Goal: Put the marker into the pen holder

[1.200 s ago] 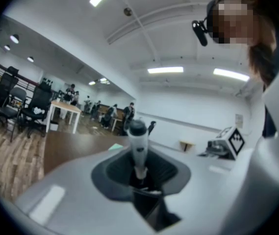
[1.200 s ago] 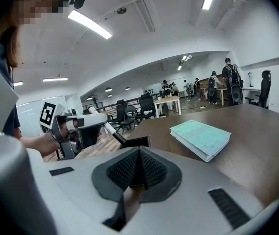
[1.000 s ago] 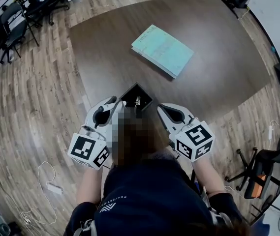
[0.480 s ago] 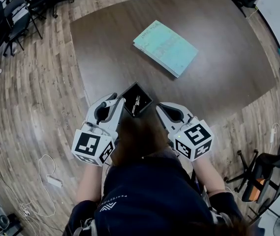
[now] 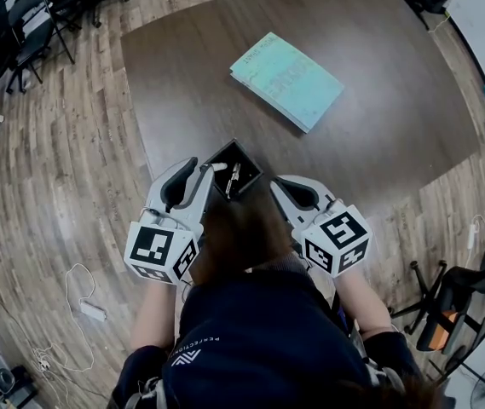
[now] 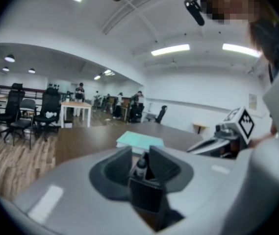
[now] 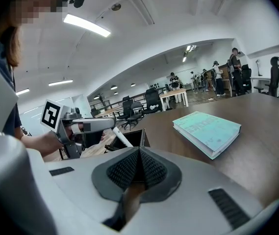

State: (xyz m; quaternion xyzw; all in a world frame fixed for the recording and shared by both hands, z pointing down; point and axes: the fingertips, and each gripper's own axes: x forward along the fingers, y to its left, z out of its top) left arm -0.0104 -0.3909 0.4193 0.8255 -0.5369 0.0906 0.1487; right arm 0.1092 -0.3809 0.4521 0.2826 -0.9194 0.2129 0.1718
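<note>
The black square pen holder (image 5: 246, 153) stands at the near edge of the dark table (image 5: 353, 135), with a pen (image 5: 233, 178) lying inside it. My left gripper (image 5: 204, 173) is shut on the marker (image 5: 219, 167), whose white end pokes out over the holder's near-left rim. In the right gripper view the marker (image 7: 119, 137) slants down from the left gripper (image 7: 92, 125) towards the holder (image 7: 137, 137). The left gripper view shows the marker's dark end (image 6: 141, 167) between the jaws. My right gripper (image 5: 278, 186) is shut and holds nothing, just right of the holder.
A teal book (image 5: 286, 79) lies flat on the table beyond the holder. Office chairs (image 5: 20, 32) stand on the wooden floor at the far left, and another chair (image 5: 447, 305) at the right. Cables (image 5: 80, 301) trail on the floor.
My left gripper has shifted slightly towards the holder, and the marker's white end now shows over the rim. The right gripper has barely moved.
</note>
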